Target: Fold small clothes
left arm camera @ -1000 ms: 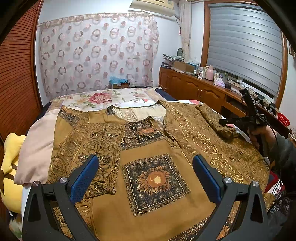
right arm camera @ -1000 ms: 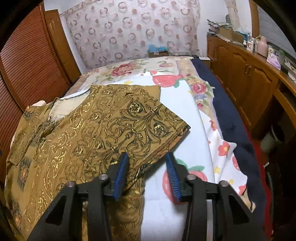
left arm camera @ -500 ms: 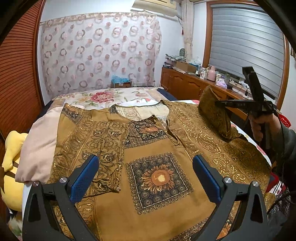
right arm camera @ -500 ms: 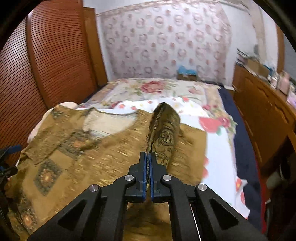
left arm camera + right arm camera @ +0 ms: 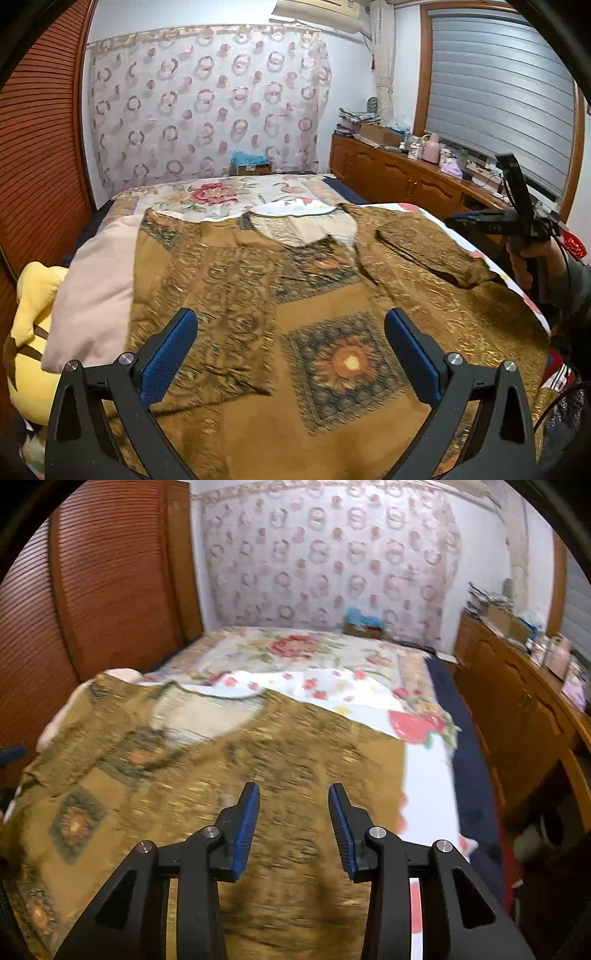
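A brown and gold patterned top (image 5: 317, 295) (image 5: 229, 775) lies spread on the bed, front up, with a sunflower square (image 5: 343, 365) in its middle. Both sleeves are folded in over the body; the right sleeve (image 5: 424, 254) lies flat on it. My left gripper (image 5: 291, 354) hovers open over the lower front, nothing between its blue pads. My right gripper (image 5: 293, 823) is above the top's right side, its jaws opening with no cloth between them. In the left wrist view the right gripper (image 5: 465, 221) shows at the right edge, held by a hand (image 5: 532, 258).
A flowered bedspread (image 5: 214, 194) covers the bed. A pink pillow (image 5: 88, 291) and a yellow plush toy (image 5: 29, 332) lie at its left edge. A wooden cabinet (image 5: 399, 177) with clutter runs along the right wall. Slatted wooden doors (image 5: 92, 583) stand at the left.
My right gripper closed on the right sleeve, lifted it and carried it inward over the top, then let go. The sleeve now lies flat. The left gripper drifted slightly, still open.
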Motion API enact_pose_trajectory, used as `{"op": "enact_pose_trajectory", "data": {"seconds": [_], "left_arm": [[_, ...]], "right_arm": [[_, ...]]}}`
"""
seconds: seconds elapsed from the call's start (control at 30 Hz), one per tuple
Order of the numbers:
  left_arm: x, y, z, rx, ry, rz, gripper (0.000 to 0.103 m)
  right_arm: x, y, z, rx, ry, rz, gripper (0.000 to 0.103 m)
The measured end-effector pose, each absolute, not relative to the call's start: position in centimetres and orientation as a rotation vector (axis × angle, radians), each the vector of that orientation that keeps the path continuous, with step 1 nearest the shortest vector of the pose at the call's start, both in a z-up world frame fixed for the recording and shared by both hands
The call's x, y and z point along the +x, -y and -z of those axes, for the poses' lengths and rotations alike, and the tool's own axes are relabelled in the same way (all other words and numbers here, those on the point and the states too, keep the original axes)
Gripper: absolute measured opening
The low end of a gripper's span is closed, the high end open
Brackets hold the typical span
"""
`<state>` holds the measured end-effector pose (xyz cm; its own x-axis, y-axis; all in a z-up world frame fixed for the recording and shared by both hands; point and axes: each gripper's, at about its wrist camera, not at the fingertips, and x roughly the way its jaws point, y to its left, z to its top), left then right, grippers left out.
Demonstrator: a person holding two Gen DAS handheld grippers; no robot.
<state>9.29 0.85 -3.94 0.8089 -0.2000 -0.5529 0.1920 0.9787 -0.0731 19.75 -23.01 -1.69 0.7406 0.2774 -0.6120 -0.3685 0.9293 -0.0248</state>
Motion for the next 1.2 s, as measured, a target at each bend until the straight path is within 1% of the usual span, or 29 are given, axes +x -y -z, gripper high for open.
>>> {"op": "enact_pose_trajectory", "data": {"seconds": [0.1,0.2,0.27,0.33,0.43,0.5,0.53,0.63,0.73,0.87,0.97,1.03,1.13,1.2], "left_arm": [[10.8,-2.3,3.8,-0.005,-0.605,0.190,0.102],[12.5,-3.8,3.8,-0.003,-0.623,0.175,0.098],[13.6,-4.8,3.8,-0.003,-0.636,0.163,0.097],[14.8,-5.8,3.8,-0.003,-0.648,0.147,0.090],[16.6,-7.5,4.1,-0.014,-0.671,0.126,0.084],[17.5,-8.2,4.1,-0.015,-0.680,0.118,0.078],[18.1,-8.7,4.2,-0.014,-0.689,0.109,0.076],[19.5,-9.6,4.3,-0.014,-0.704,0.092,0.076],[21.0,-10.6,4.6,-0.019,-0.729,0.078,0.072],[22.9,-11.3,4.9,-0.011,-0.753,0.068,0.070],[24.4,-11.8,5.2,-0.016,-0.772,0.072,0.066],[25.2,-12.2,5.3,-0.023,-0.782,0.079,0.060],[26.4,-12.4,5.5,-0.027,-0.800,0.088,0.057],[27.0,-12.5,5.4,-0.023,-0.802,0.092,0.057]], "right_arm": [[21.6,23.8,2.7,-0.154,-0.687,-0.308,0.040],[23.6,24.6,3.8,-0.170,-0.717,-0.289,0.040],[25.0,25.0,4.1,-0.169,-0.728,-0.282,0.040],[26.3,25.2,4.4,-0.156,-0.735,-0.281,0.040],[27.8,25.6,4.9,-0.142,-0.744,-0.279,0.040],[28.6,25.4,5.3,-0.141,-0.748,-0.283,0.040],[28.9,25.4,5.5,-0.142,-0.752,-0.286,0.040],[29.3,25.4,6.0,-0.135,-0.751,-0.295,0.040],[29.4,25.1,6.3,-0.149,-0.749,-0.295,0.040],[28.8,25.3,6.0,-0.145,-0.749,-0.300,0.040],[28.8,25.3,5.9,-0.144,-0.749,-0.302,0.040],[28.8,25.3,5.9,-0.144,-0.749,-0.302,0.040],[28.8,25.4,5.9,-0.144,-0.749,-0.303,0.040],[28.8,25.4,6.0,-0.144,-0.749,-0.303,0.041]]}}
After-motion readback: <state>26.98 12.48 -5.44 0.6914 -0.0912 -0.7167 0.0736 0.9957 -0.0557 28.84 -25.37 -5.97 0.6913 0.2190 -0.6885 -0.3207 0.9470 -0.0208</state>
